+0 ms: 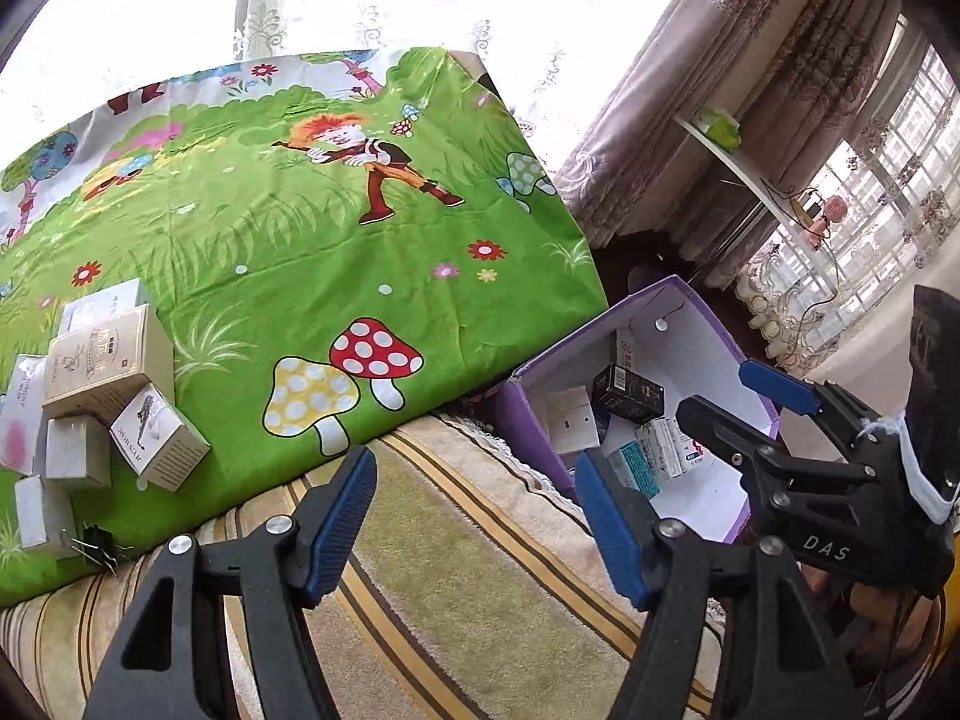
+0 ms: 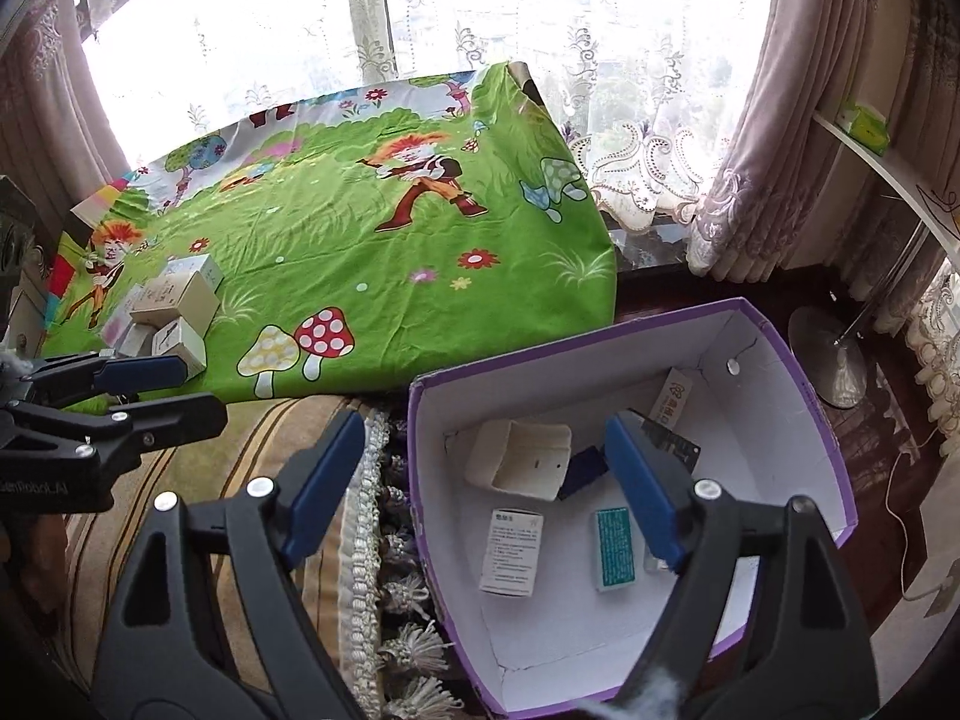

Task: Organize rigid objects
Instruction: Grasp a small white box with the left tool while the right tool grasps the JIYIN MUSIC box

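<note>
Sheet [image 2: 372, 264]: lies spread on the surface, in front of the window [image 2: 480, 12].
Pile of small boxes [image 1: 90, 384]: sits on the left end of the sheet, boxes touching and some on top of others.
Clip [image 1: 96, 540]: lies on the sheet edge, just in front of the pile.
Striped cover [image 1: 456, 570]: lies in front of the sheet, nearer the cameras.
Big box [image 2: 780, 372]: stands to the right of the striped cover, past the sheet's right end.
In the big box: several small boxes [image 2: 513, 549] lie on its floor, some flat, some leaning.
Shelf [image 2: 888, 174]: far right, behind the big box.
</note>
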A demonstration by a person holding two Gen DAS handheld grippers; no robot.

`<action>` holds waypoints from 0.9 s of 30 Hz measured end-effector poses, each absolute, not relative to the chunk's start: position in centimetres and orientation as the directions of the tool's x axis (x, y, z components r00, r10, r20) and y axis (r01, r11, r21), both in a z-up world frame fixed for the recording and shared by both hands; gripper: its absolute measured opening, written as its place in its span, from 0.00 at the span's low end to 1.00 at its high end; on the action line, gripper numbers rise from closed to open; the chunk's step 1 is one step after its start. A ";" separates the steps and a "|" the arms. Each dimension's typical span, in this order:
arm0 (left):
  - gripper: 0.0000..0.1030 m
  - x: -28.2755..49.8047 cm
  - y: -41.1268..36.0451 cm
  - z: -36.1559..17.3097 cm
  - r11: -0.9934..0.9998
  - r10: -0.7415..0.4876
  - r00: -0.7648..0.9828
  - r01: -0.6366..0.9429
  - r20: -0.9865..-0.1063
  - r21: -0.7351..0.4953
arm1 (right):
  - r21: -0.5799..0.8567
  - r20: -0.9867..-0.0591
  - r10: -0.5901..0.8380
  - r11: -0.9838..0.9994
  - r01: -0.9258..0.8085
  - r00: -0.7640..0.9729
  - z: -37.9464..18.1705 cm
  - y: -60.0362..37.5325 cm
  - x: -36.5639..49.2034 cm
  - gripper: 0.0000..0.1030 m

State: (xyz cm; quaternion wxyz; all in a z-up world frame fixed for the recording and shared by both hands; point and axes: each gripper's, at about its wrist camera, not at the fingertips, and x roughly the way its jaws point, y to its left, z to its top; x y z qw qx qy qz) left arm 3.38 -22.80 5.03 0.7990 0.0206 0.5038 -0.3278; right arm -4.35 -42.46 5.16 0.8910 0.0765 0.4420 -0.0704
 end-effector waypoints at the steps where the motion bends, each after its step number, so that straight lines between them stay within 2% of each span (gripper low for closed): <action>1: 0.67 3.5 -21.8 5.1 0.791 -0.506 0.285 0.530 -0.814 -0.306 | 0.075 -0.799 -0.049 0.981 0.180 0.599 5.3 -41.9 -4.1 0.82; 5: 0.67 3.8 -18.0 5.2 0.824 -0.487 0.319 0.477 -0.813 -0.306 | 0.115 -0.799 0.026 0.987 0.109 0.600 5.8 -39.5 -3.2 0.82; 10: 0.67 4.1 -12.8 4.5 0.852 -0.479 0.326 0.396 -0.815 -0.343 | 0.097 -0.802 0.054 0.994 0.040 0.595 6.3 -36.1 -2.2 0.82; 19: 0.67 6.9 -1.2 1.8 0.940 -0.340 0.343 0.106 -0.876 -0.324 | 0.128 -0.825 0.146 0.989 -0.072 0.546 6.0 -30.9 0.1 0.82; 27: 0.67 10.5 0.8 0.3 0.964 -0.266 0.325 0.088 -0.907 -0.251 | 0.088 -0.864 0.164 0.980 -0.178 0.476 4.4 -25.5 3.7 0.82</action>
